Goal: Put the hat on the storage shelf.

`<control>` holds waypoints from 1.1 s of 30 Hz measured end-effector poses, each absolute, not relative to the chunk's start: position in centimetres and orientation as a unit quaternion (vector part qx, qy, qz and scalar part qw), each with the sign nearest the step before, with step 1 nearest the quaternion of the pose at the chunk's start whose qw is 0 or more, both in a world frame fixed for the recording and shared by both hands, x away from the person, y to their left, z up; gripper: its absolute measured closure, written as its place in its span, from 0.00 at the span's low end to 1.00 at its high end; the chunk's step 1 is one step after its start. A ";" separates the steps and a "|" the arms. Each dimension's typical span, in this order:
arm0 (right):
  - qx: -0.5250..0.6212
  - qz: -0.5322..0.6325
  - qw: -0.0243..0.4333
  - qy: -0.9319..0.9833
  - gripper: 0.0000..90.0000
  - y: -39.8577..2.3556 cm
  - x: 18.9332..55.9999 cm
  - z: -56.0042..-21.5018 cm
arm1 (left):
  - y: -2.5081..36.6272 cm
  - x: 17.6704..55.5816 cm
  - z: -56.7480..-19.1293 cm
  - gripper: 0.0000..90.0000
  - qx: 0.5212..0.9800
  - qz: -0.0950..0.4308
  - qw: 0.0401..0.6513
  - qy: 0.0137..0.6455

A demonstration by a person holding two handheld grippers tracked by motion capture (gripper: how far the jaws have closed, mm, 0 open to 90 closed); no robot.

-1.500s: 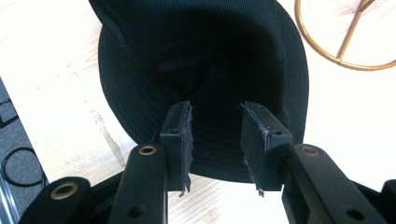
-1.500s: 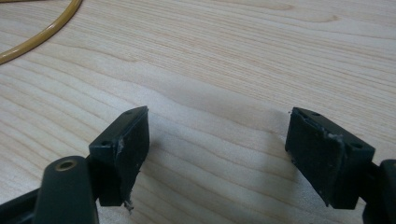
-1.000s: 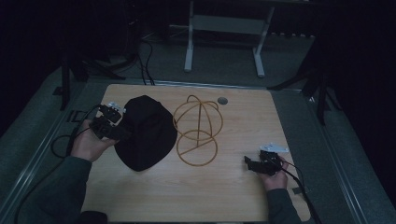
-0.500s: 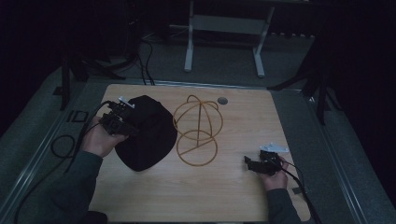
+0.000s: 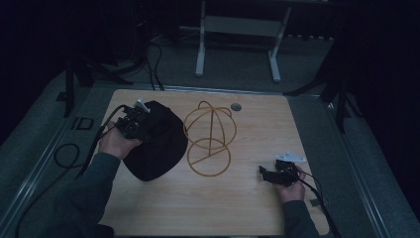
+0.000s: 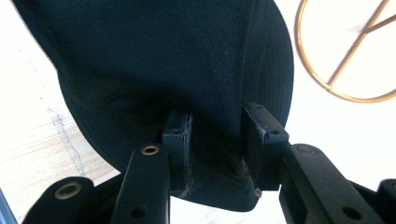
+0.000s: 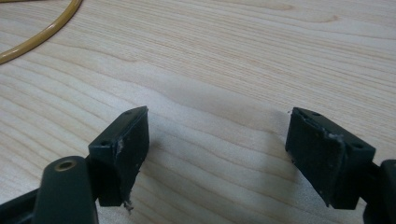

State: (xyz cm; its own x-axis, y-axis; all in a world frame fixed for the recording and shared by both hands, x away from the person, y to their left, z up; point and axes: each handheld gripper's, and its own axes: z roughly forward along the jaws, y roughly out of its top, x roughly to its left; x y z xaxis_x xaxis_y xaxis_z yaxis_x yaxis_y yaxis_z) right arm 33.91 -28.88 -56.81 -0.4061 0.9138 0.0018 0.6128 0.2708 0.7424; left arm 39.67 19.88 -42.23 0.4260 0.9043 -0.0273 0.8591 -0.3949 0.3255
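At table's left, left gripper point(image 6: 215, 140) clamps black cap point(image 6: 177, 70); right gripper point(image 7: 217, 154) agape, idle; next, probably lift onto wire stand point(image 5: 210, 131)

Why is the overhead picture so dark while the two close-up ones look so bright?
High view: dim and underexposed, the floor nearly black, the black cap a shapeless blot. Left gripper view: the table blown out to white around the cap. Right gripper view: evenly lit, wood grain crisp, soft shadow between the jaws.
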 end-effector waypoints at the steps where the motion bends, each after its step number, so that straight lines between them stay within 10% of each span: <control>1: 0.498 0.341 0.221 0.766 0.24 -28.9 33.9 -56.8 | 19.7 39.9 -42.6 0.72 0.833 0.077 0.140 0.530; 33: 0.496 0.341 0.219 0.768 0.23 -28.9 34.0 -56.8 | 22.4 41.0 -42.0 0.96 0.832 0.078 0.141 0.531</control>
